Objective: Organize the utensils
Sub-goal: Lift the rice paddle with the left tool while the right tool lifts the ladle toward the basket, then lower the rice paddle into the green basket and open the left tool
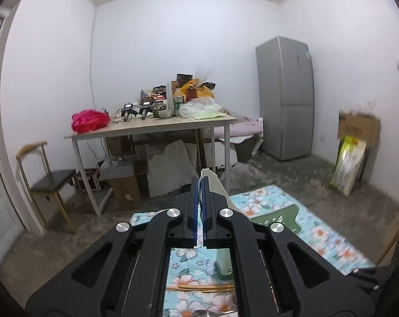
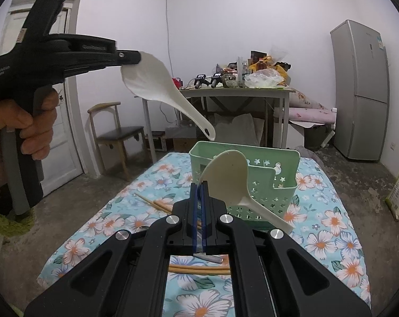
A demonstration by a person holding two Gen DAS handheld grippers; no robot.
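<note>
My left gripper (image 2: 132, 58) clamped on white rice paddle (image 2: 157, 84) by blade, handle angled down toward green caddy (image 2: 284, 182) on floral cloth (image 2: 331, 211), ready for drop. Right gripper (image 2: 199, 187) pinches second paddle (image 2: 231, 174) likewise. Chopsticks (image 2: 157, 204) wait on cloth.

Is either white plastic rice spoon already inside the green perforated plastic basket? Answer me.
No, both white rice spoons hang clamped in gripper jaws, outside the green basket.

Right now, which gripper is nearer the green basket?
Right. The right gripper, shut on a white rice paddle, sits just in front of the green basket. The left gripper, holding another paddle, is up and off to the basket's left.
</note>
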